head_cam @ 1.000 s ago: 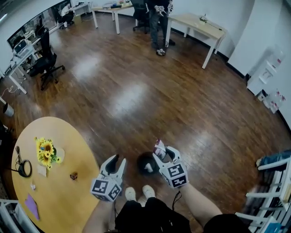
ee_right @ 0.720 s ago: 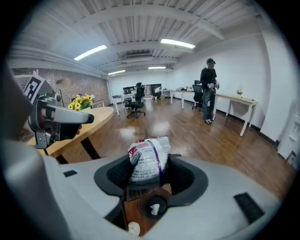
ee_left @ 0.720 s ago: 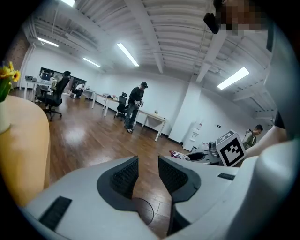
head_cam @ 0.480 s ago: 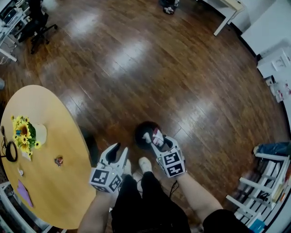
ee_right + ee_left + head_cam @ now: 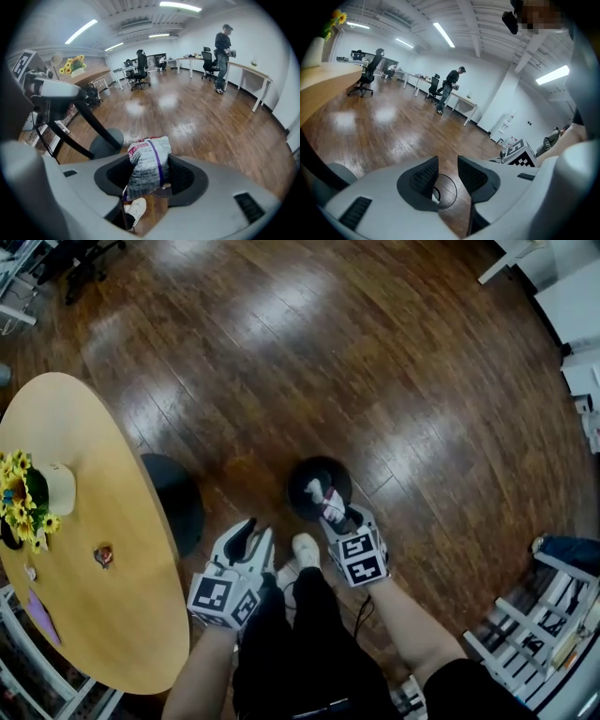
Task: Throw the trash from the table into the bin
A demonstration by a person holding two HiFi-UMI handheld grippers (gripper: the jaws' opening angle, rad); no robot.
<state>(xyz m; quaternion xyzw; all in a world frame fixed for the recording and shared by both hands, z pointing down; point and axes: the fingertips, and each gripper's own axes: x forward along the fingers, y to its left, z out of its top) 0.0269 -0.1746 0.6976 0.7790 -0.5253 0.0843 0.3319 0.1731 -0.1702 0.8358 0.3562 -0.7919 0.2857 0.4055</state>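
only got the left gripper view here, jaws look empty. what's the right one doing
Observer: The right gripper is shut on a crumpled snack packet.
Operator: is it near where that has to go
Observer: The head view shows a round black bin on the floor, and the packet shows over its near rim.
Operator: anything left to pick up
Observer: A small brownish item lies on the round table, apart from the sunflower pot.
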